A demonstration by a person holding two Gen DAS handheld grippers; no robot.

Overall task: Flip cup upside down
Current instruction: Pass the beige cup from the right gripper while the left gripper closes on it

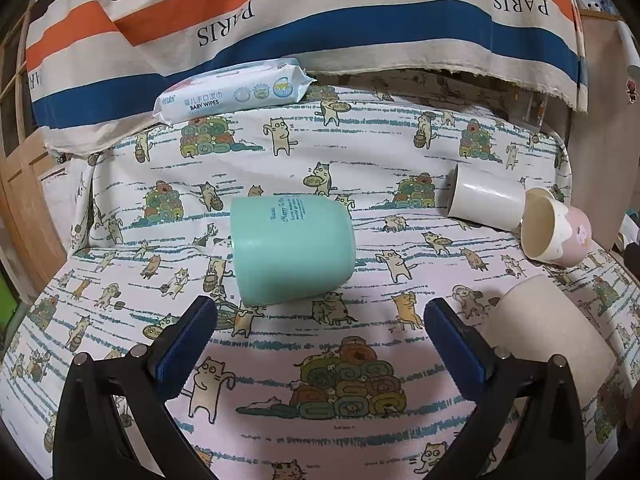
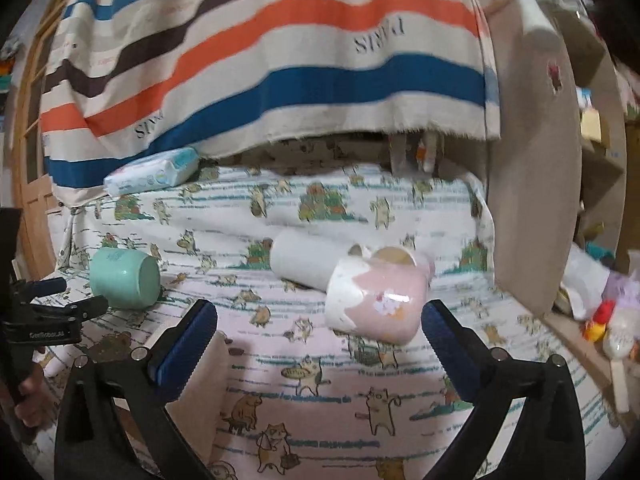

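Cup in teal, taken as the one to flip for the left side: lying on its side just ahead of the left hand-held gripper, printed wall up, mouth toward the left, rounded base toward the right. Left jaws spread wide and holding nothing, with blue pads on either side of the cup's near edge and not touching it. Right hand-held gripper likewise spread and holding nothing, pointed at a pink cup tipped on its side just beyond its fingers. Behind that, a white cup, also lying down and touching or just beside the pink one; cannot tell which. Close by the left gripper's right finger, a beige cup. All resting on a cat-print sheet; farther back, a pack of baby wipes under a hanging striped cloth. Handling, as a judgement: probably light, stiff, smooth-walled and a bit slippery, and free to roll while on its side; material not clear, so best treated as breakable. Best held across the middle of the body, pads on opposite walls, squeezed firmly but not hard. Then lifted clear, turned mouth-down and set flat on the rim, away from the neighbouring cups.
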